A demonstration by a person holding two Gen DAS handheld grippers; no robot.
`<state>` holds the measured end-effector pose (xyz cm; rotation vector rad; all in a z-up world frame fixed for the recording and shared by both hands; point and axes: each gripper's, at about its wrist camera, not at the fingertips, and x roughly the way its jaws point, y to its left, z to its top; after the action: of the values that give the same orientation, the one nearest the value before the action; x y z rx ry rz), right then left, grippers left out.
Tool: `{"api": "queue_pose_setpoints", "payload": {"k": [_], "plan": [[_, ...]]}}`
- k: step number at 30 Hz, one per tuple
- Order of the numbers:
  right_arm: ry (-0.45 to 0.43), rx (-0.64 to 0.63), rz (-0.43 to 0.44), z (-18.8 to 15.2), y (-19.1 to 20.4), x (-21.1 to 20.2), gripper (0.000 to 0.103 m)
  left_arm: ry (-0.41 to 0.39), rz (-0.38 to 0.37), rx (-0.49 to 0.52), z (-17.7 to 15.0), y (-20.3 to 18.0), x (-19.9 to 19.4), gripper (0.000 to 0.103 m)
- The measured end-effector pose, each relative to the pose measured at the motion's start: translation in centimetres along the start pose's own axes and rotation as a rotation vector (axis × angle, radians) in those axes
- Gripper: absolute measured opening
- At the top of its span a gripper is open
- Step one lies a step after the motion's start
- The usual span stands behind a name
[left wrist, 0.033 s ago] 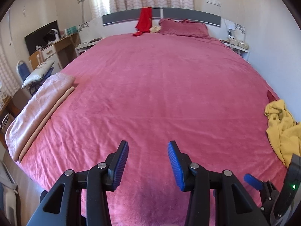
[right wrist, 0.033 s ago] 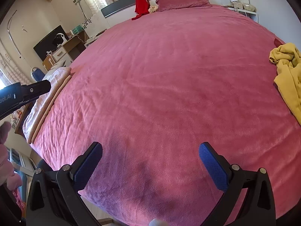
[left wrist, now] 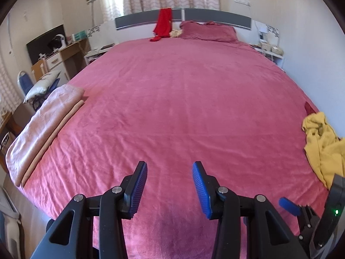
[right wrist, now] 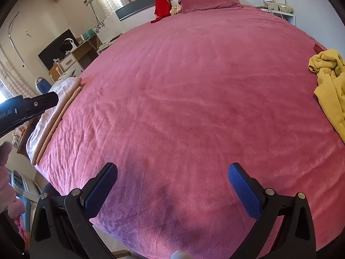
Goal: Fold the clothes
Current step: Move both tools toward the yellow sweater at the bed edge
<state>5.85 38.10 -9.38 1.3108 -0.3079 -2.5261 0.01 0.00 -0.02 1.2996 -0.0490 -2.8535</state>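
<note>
Both the left claw (left wrist: 169,170) and right claw (right wrist: 172,172) hovered spread and empty over the pink plush bed (left wrist: 183,108); a crumpled yellow garment (right wrist: 330,82), perhaps a top, lay at its right edge.

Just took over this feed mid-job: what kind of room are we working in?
A home bedroom, most likely: a large bed under a pink cover, a pillow at the headboard, and a crumpled yellow garment waiting on it.
</note>
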Motion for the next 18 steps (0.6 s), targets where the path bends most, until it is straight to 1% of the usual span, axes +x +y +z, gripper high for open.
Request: {"api": "queue_pose_setpoints", "payload": {"k": [3,4,5,6,7,8,11,18], "plan": [[-0.005,-0.002,-0.006,0.1,-0.2,-0.2,0.103,0.001,0.002,0.008,-0.1,0.1,0.0,0.044],[-0.006,-0.003,-0.008,0.2,-0.3,-0.3,0.103,0.01,0.011,0.035,0.1,-0.5,0.1,0.044],[-0.008,-0.004,-0.009,0.2,-0.3,-0.3,0.103,0.004,0.0,0.038,-0.1,-0.5,0.0,0.044],[-0.009,-0.005,-0.011,0.3,-0.4,-0.4,0.103,0.014,-0.008,0.038,-0.1,-0.7,0.1,0.044],[-0.011,-0.006,-0.013,0.3,-0.4,-0.5,0.103,0.035,-0.004,0.06,0.3,-1.5,0.2,0.044],[-0.011,-0.006,-0.015,0.3,-0.5,-0.5,0.103,0.025,-0.014,0.074,-0.3,-1.7,-0.2,0.044],[-0.006,-0.005,-0.015,0.2,-0.4,-0.3,0.103,0.042,-0.033,0.082,-0.9,-2.2,0.0,0.044],[-0.028,-0.003,-0.033,0.6,-0.8,-0.8,0.103,0.07,-0.056,0.068,-1.0,-2.4,0.4,0.044]]}}
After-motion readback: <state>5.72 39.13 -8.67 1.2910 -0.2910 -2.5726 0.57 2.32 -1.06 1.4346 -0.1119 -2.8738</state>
